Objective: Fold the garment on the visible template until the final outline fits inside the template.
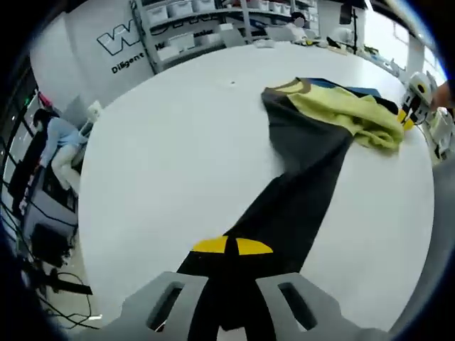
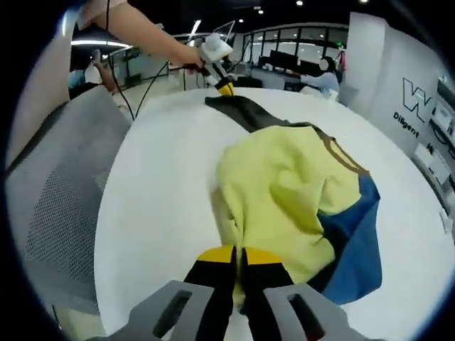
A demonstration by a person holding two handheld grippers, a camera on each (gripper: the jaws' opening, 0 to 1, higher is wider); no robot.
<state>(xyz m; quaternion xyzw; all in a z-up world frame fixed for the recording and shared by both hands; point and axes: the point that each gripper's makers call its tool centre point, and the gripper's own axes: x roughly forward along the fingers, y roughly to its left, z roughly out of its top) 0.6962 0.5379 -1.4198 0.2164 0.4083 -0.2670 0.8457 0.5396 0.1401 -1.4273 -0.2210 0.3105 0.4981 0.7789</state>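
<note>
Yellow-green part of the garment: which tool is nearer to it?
Right. The right tool is shut on the yellow-green part; the left tool grips the dark sleeve end, far from it.

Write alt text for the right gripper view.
The right hand-held gripper is shut on the yellow part of a garment lying bunched on a white table, with blue fabric at its right and a dark part stretching away. At the far end, the left hand-held gripper, held by a person's hand, meets the dark part.
</note>
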